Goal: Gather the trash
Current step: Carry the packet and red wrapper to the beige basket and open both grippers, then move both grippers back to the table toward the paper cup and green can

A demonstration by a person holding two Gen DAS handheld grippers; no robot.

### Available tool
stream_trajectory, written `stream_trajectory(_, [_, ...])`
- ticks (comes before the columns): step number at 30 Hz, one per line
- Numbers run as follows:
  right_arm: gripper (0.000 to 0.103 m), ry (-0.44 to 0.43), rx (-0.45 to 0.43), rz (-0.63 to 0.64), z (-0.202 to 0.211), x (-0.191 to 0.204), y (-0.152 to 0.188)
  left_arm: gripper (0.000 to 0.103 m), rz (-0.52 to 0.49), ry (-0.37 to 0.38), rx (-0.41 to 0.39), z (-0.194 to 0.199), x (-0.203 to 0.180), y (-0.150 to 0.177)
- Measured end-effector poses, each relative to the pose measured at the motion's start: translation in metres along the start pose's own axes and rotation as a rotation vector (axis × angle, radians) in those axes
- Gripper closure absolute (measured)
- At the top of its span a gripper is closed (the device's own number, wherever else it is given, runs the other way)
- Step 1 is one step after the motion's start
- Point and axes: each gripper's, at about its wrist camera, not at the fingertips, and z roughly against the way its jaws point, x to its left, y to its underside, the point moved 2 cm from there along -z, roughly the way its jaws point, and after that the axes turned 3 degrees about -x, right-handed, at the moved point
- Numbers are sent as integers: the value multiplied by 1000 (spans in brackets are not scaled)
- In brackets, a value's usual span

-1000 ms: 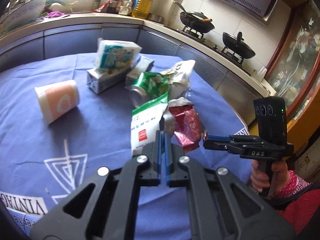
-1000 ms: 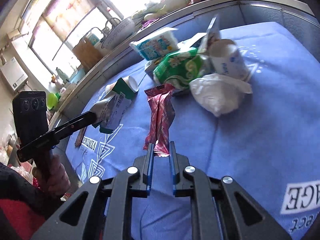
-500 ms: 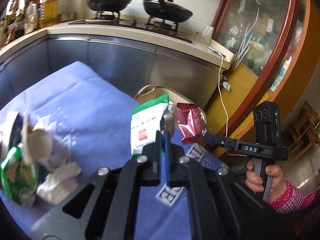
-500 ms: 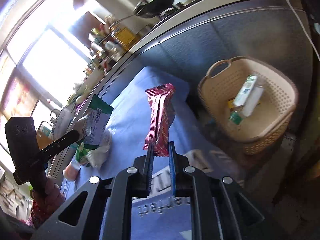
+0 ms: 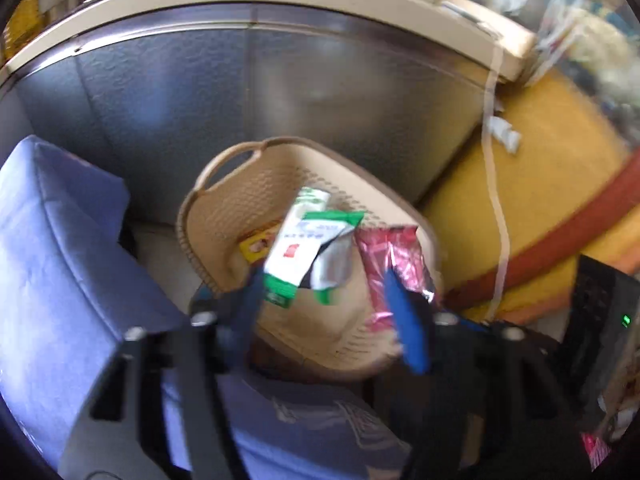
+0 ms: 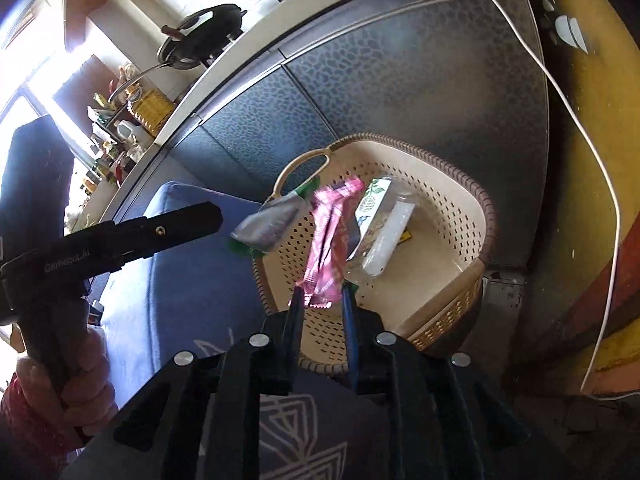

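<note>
Both wrappers are being let go right over the beige plastic basket (image 6: 448, 216), which sits on the floor against the dark cabinet front (image 6: 400, 80), just past the corner of the blue-clothed table (image 6: 180, 280). The left gripper (image 5: 332, 300) is seen with its jaws spread wide, and the green-and-white packet (image 5: 304, 252) is loose between them, already tumbling over the basket's mouth. The right gripper (image 6: 322, 308) is parted too — the pink-red wrapper (image 6: 328, 240) is no longer pinched, though its lower edge is hanging right between the fingertips.

For a clean drop, the jaws are best kept wide and held steady above the basket until both pieces are clear; foil like this probably flutters sideways, so nothing should be flicked.

Room-wise: the near rim of the basket (image 5: 192, 240) is close under the table edge, and the packet is nearer that rim than the middle, so an overshoot onto the floor gap is possible. A white cable (image 6: 592, 152) is dangling to the right of the basket — pulling back up and toward the table looks like the open route. A carton (image 6: 384, 232) is already lying inside.
</note>
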Motion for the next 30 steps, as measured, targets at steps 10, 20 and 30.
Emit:
stream_trajectory(10, [36, 9, -62, -69, 19, -6, 4, 40, -18, -129, -119, 52, 13, 27])
stream_trajectory(20, [20, -94, -77, -57, 45, 43, 11, 21, -108, -288, -319, 154, 20, 124])
stream_trajectory(30, [20, -250, 37, 199, 41, 161, 48, 21, 204, -360, -298, 241, 118, 245])
